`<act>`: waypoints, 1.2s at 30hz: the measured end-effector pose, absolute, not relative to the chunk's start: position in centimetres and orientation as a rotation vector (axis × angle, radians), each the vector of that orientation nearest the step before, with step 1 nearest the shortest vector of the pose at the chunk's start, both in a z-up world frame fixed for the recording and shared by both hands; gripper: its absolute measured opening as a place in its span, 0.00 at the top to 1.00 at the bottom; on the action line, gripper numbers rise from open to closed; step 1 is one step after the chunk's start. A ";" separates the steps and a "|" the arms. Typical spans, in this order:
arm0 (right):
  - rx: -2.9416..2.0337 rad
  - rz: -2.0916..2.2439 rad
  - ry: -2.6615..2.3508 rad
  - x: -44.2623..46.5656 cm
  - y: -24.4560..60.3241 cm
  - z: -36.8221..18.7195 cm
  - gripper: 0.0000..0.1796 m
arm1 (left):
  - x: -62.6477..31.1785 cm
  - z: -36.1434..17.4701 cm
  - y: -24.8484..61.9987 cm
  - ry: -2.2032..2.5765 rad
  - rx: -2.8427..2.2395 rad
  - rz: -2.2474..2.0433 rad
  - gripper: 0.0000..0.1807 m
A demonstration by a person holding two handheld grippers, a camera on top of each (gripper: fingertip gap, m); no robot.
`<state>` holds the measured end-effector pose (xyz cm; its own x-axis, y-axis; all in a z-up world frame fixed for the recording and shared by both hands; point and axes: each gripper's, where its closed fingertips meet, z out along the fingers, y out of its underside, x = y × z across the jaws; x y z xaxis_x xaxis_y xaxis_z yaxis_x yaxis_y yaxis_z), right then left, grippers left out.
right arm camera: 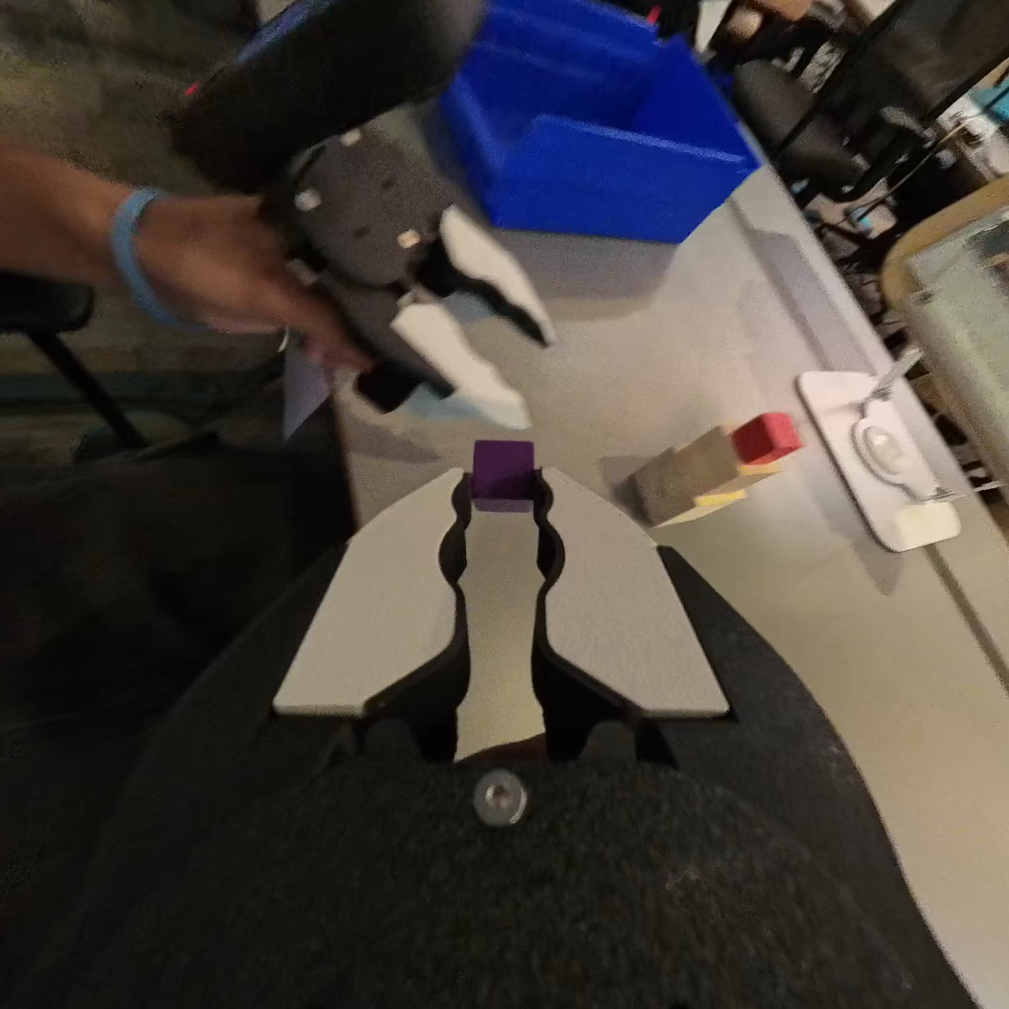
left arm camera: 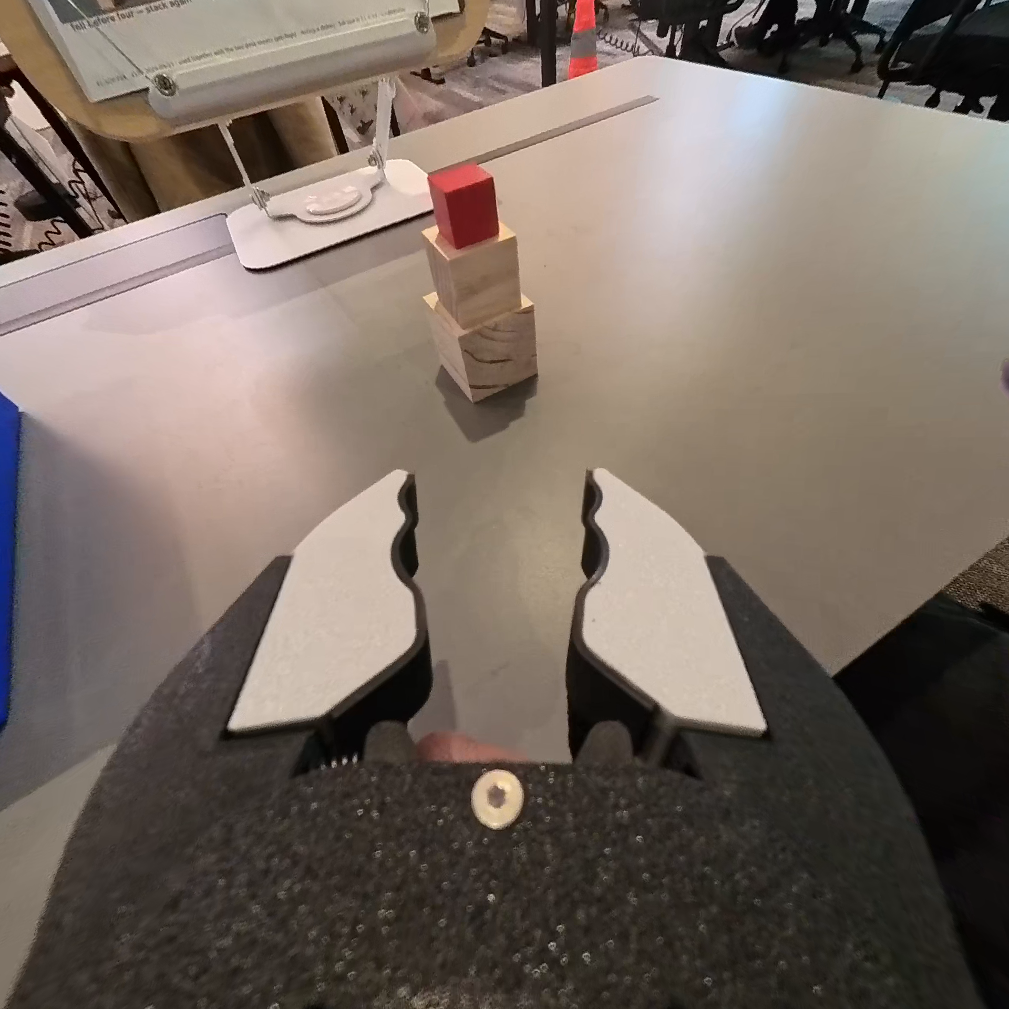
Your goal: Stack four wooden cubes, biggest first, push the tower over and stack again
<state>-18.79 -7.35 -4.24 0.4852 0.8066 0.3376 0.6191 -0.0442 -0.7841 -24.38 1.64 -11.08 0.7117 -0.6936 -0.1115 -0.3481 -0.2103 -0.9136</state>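
Note:
A tower of three cubes stands on the grey table [left arm camera: 710,273]: a large plain wooden cube [left arm camera: 486,349] at the bottom, a smaller plain wooden cube [left arm camera: 475,273] on it, and a red cube [left arm camera: 464,207] on top. The tower also shows in the right wrist view [right arm camera: 710,469], where the red cube [right arm camera: 764,437] tops it. My left gripper [left arm camera: 497,480] is open and empty, short of the tower; it also shows in the right wrist view [right arm camera: 535,377]. My right gripper [right arm camera: 502,480] is shut on a small purple cube [right arm camera: 502,475], held above the table to the side of the tower.
A white stand base [left arm camera: 327,218] holding a framed sheet [left arm camera: 245,43] sits behind the tower. A blue bin [right arm camera: 589,125] stands at the table's far side; its edge shows at the left [left arm camera: 8,546]. The table edge [left arm camera: 901,611] is at the right. An orange cone [left arm camera: 583,38] and chairs stand beyond.

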 end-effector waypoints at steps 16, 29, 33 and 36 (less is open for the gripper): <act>-1.919 0.448 -1.312 -14.6 13.1 -3.4 0.88 | -24.8 -11.4 1.9 0.830 -1.821 -0.362 0.68; -1.932 0.533 -1.402 -15.5 13.6 -6.3 0.88 | -25.4 -12.8 2.1 0.834 -1.874 -0.389 0.68; -1.917 0.548 -1.409 -15.6 13.6 -6.2 0.84 | -25.3 -12.9 2.0 0.839 -1.875 -0.383 0.68; -1.900 0.534 -1.392 -15.2 13.7 -5.3 0.77 | -25.3 -13.0 2.0 0.843 -1.880 -0.382 0.68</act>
<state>-15.17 13.69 -5.30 0.3343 0.9391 0.0791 0.6454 -0.1670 -0.7454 -25.31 2.00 -13.03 0.7074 -0.6993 -0.1029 -0.3840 -0.2581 -0.8865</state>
